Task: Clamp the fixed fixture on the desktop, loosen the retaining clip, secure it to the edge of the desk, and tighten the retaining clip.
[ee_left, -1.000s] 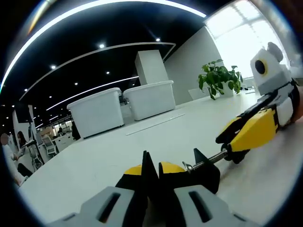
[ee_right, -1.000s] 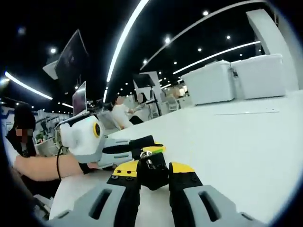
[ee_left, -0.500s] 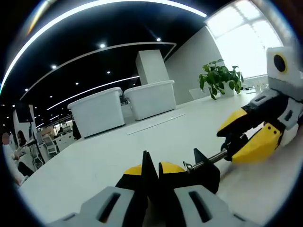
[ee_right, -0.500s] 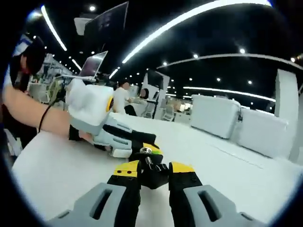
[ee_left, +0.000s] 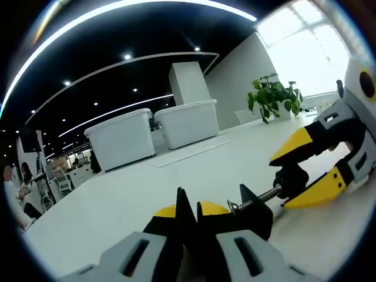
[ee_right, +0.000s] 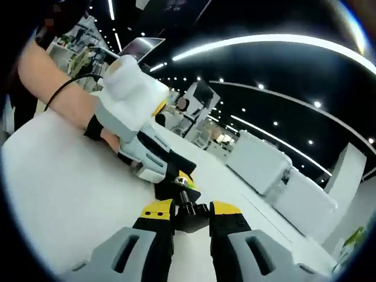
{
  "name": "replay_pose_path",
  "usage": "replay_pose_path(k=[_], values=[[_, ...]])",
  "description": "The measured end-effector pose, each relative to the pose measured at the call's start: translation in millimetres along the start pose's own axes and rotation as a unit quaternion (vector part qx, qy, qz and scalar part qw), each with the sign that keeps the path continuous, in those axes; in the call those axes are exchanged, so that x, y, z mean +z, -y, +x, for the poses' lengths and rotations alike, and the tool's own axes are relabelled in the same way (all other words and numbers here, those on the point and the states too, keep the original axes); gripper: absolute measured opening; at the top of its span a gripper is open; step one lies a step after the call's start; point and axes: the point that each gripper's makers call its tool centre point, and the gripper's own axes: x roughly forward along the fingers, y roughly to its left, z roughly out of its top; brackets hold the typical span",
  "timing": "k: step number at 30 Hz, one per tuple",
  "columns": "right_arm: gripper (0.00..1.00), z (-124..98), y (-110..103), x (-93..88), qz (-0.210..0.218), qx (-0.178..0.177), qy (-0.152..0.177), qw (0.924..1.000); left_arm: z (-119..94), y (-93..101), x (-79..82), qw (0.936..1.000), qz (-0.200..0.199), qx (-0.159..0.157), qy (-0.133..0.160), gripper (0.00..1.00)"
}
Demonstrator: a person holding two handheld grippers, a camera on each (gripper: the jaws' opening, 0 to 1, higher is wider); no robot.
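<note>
In the left gripper view my left gripper is shut on the black body of the fixture, low over the white desk. A thin screw runs from the fixture to a black knob. The right gripper comes in from the right, with its yellow jaws above and below that knob. In the right gripper view my right gripper is shut on the knob. Just beyond it the left gripper holds the fixture, gripped by a person's hand.
Two large white bins stand at the far side of the desk, with a potted plant by the bright window. An open laptop and seated people are in the background. The desk surface spreads wide around both grippers.
The right gripper has rolled around the screw's line while staying on the knob, so its jaws now stand one above the other. The left gripper and fixture have held still.
</note>
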Motion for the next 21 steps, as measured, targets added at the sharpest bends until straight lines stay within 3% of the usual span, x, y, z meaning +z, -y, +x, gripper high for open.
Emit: replay_pose_path(k=[3,4,5,7,8,9,11,13,14,18,21], values=[[0.23,-0.7,0.9,-0.7,0.009,0.009,-0.008,0.9999,-0.1,-0.1,-0.2,1.0,0.0,0.0,0.0,0.1],[0.23,-1.7,2.1,0.1,0.047,0.016,-0.003,0.9988,-0.2,0.3,-0.1,1.0,0.0,-0.001,0.0,0.1],[0.25,-2.9,5.3,2.6,0.118,0.019,0.014,0.9927,-0.4,0.7,0.0,1.0,0.0,-0.001,0.0,0.1],[0.31,-6.2,17.5,6.0,0.259,0.019,0.047,0.9647,-0.6,1.2,0.1,1.0,0.0,-0.002,0.001,0.1],[0.33,-7.9,25.6,6.1,0.285,0.017,0.056,0.9568,-0.6,1.2,0.2,1.0,0.0,-0.002,0.001,0.1],[0.32,-9.1,31.6,5.4,0.293,0.011,0.062,0.9539,-0.4,1.3,0.2,1.0,0.0,-0.002,0.001,0.1],[0.29,-10.7,41.2,3.8,0.361,0.012,0.075,0.9296,0.0,1.5,0.1,1.0,-0.001,-0.003,0.001,0.09],[0.29,-9.1,42.2,-1.1,0.413,0.03,0.069,0.9075,0.3,1.6,0.1,1.0,-0.002,-0.004,0.0,0.09],[0.28,-7.2,40.7,-3.2,0.424,0.036,0.062,0.903,0.3,1.7,0.1,1.0,-0.001,-0.004,0.001,0.09],[0.25,2.6,13.2,-16.5,0.411,0.079,-0.003,0.9082,0.1,1.9,0.5,1.0,-0.001,-0.005,0.001,0.09],[0.25,4.6,10.0,-14.4,0.406,0.082,-0.002,0.9103,1.6,2.3,0.6,1.0,-0.001,-0.004,0.001,0.09]])
